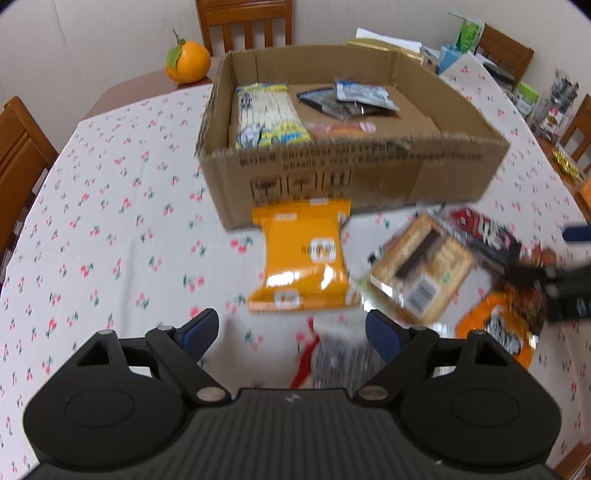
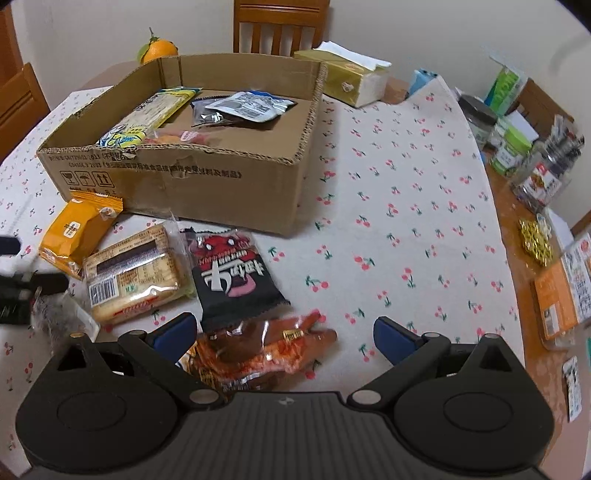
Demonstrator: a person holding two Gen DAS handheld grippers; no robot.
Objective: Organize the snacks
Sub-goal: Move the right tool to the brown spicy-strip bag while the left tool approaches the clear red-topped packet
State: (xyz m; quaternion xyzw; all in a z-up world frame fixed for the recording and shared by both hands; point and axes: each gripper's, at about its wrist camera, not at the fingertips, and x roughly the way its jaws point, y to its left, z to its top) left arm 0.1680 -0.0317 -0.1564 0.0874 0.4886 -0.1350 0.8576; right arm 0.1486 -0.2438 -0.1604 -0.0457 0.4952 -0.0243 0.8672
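Observation:
An open cardboard box (image 1: 354, 177) (image 2: 177, 181) holds a yellow-and-white noodle pack (image 1: 266, 114) (image 2: 147, 114) and dark and silver pouches (image 1: 354, 98) (image 2: 243, 107). In front of it lie an orange snack pack (image 1: 304, 258) (image 2: 75, 232), a clear-wrapped cake pack (image 1: 421, 273) (image 2: 136, 273), a black-and-red pack (image 1: 484, 232) (image 2: 232, 277) and a brown-orange pack (image 2: 255, 354). My left gripper (image 1: 291, 332) is open above a white-and-red wrapper (image 1: 325, 354). My right gripper (image 2: 284, 332) is open over the brown-orange pack.
A cherry-print cloth (image 2: 406, 221) covers the table. An orange (image 1: 187, 61) (image 2: 159, 50) sits behind the box. A tissue box (image 2: 354, 81), jars (image 2: 480, 118) and cartons (image 2: 557, 295) crowd the right side. Wooden chairs (image 1: 243, 22) stand around.

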